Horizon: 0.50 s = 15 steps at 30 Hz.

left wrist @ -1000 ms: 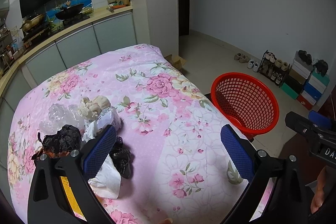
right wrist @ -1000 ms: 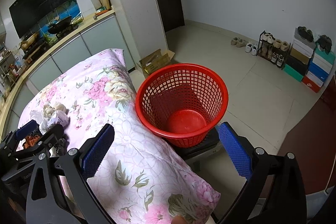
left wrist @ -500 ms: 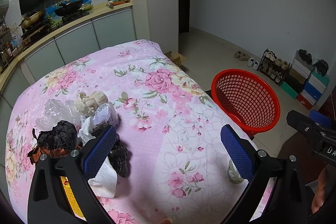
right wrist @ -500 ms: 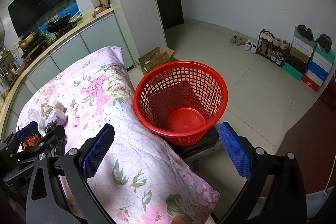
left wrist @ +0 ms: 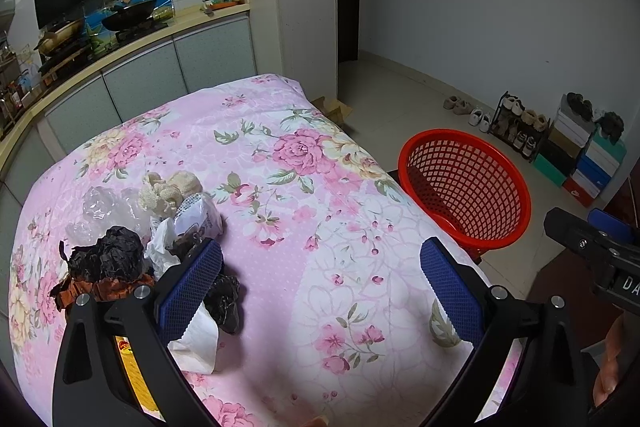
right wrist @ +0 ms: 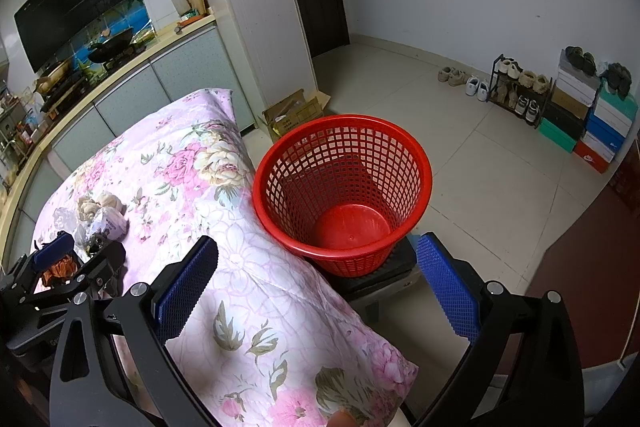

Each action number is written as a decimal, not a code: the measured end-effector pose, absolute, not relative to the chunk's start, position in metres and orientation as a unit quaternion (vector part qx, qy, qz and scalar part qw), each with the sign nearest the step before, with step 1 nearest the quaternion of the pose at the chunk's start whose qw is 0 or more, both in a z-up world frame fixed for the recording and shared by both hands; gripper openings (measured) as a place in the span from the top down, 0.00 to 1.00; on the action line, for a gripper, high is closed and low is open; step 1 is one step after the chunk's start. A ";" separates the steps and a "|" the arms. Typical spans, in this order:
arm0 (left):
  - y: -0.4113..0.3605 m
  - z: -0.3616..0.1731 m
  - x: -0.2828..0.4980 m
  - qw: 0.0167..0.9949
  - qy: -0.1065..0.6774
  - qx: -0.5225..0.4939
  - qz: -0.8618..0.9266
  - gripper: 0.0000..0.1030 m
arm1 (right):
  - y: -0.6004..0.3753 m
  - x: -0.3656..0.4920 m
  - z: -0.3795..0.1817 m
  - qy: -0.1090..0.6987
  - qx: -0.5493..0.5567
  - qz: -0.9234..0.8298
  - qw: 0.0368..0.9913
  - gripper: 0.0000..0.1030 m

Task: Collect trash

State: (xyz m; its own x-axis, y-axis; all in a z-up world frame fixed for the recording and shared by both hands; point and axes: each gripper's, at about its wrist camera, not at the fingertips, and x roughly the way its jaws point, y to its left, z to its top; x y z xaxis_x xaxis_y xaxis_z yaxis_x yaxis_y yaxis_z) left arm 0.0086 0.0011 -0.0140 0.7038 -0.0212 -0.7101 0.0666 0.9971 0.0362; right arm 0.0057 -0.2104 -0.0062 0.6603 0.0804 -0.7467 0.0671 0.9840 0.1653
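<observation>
Floral bedspread [left wrist: 320, 211] carries crumpled trash [left wrist: 160, 235], perhaps touching left tongs [left wrist: 320, 283]; both tongs gape wide, right tongs [right wrist: 320, 287] empty.

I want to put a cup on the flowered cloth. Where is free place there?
The cloth is bare between the trash pile and the red basket, and behind the pile toward the kitchen cabinets. It is crowded at the pile, near the open left claw.

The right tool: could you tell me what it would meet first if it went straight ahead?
Probably the red basket: the open right tool points at its near wall, above the floral cloth's edge; depth is unclear.
</observation>
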 end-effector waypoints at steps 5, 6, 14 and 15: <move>0.001 -0.014 0.009 0.922 0.384 0.030 -0.023 0.07 | -0.211 0.006 -0.006 0.412 0.090 0.003 0.907 0.07; 0.000 -0.014 0.009 0.923 0.384 0.030 -0.023 0.07 | -0.211 0.006 -0.006 0.412 0.089 0.003 0.907 0.07; 0.000 -0.014 0.008 0.922 0.384 0.029 -0.023 0.07 | -0.211 0.005 -0.006 0.412 0.090 0.003 0.907 0.07; 0.001 -0.014 0.008 0.922 0.384 0.029 -0.024 0.07 | -0.211 0.005 -0.006 0.412 0.089 0.003 0.907 0.07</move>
State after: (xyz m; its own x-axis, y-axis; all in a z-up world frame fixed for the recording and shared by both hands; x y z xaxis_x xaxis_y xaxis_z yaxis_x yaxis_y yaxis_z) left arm 0.0084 0.0008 -0.0140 0.7035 -0.0212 -0.7104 0.0658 0.9972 0.0355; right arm 0.0054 -0.2113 -0.0064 0.6613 0.0799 -0.7459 0.0672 0.9840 0.1650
